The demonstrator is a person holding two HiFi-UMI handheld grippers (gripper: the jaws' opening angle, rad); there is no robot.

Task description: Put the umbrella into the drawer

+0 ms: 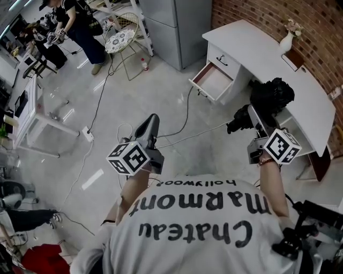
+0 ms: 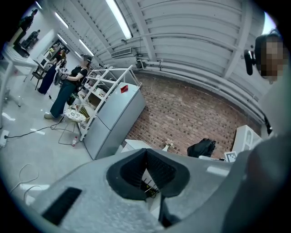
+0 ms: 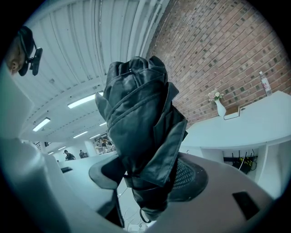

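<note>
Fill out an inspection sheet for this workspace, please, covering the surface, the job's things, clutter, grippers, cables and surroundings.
Surface: white curved desk against a brick wall, standing on a grey floor.
Job's things: folded black umbrella, off the desk and in a gripper; drawer pulled open, nothing seen inside.
Clutter: vase with flowers on the desk's far end.
Grippers: right gripper shut on the umbrella; left gripper has its jaws together with nothing between them.
Cables: cables trail across the floor to a power strip.
Surroundings: grey cabinet, wire chair, a person standing far off.
</note>
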